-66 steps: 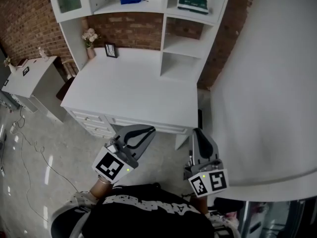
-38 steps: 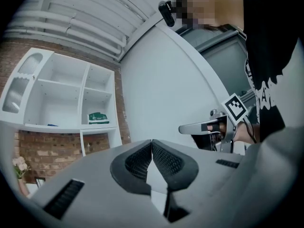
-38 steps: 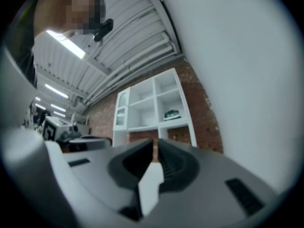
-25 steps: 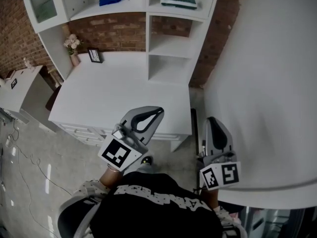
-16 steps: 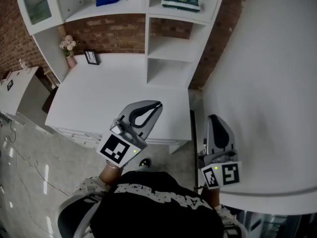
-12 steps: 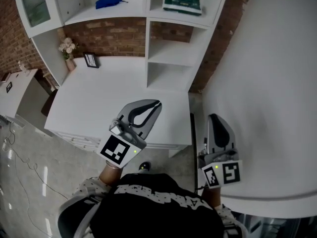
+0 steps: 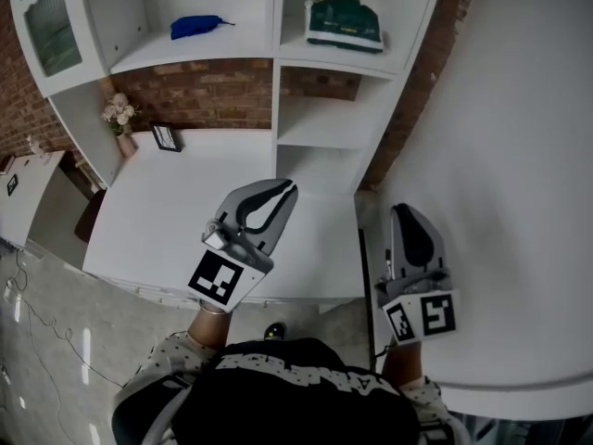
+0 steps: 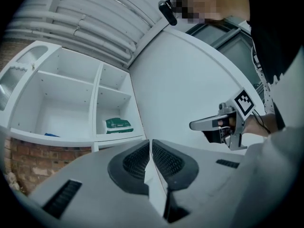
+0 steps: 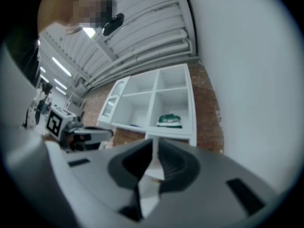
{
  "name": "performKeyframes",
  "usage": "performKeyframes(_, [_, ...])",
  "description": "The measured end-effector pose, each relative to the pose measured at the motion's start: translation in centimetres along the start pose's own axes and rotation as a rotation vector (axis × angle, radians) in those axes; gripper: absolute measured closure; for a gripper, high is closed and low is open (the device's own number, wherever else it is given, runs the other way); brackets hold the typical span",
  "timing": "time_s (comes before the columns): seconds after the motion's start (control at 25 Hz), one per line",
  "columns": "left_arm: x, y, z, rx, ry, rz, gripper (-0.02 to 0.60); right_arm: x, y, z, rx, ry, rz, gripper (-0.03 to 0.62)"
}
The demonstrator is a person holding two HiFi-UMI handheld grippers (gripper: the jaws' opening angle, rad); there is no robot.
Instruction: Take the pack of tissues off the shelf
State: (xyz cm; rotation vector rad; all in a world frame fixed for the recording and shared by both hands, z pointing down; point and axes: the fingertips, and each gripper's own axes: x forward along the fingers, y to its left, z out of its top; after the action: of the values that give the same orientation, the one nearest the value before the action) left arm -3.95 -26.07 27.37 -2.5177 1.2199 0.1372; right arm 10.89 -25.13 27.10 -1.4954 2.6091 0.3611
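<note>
On the top right shelf lies the green pack of tissues, flat and well apart from both grippers. Its print is too small to read. The left gripper is over the white desk, its jaws pressed together on nothing. The right gripper, beside the desk, is closed and empty too.

White shelf unit: green tissue pack upper right; blue item upper left. White desk below: flowers, frame, back left.
</note>
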Motion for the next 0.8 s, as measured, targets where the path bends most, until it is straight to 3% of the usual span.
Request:
performKeyframes(0.2, [1.6,2.5,0.2,0.025,-0.026,-0.002,0.543,3.6,-0.9,-0.1,-0.020,0.004,-0.016,0.539])
performKeyframes(0.52, [3.6,5.8,0.0,0.001,-0.040,0.007,0.543,7.1,-3.1,0.8,-0.046,-0.014,-0.060,0.530])
performKeyframes(0.8, [6.5,7.3,1.0,0.044,-0.030,0.060,0.531,9.4,-5.7,2.3,-0.045,-0.047,-0.041,0.522])
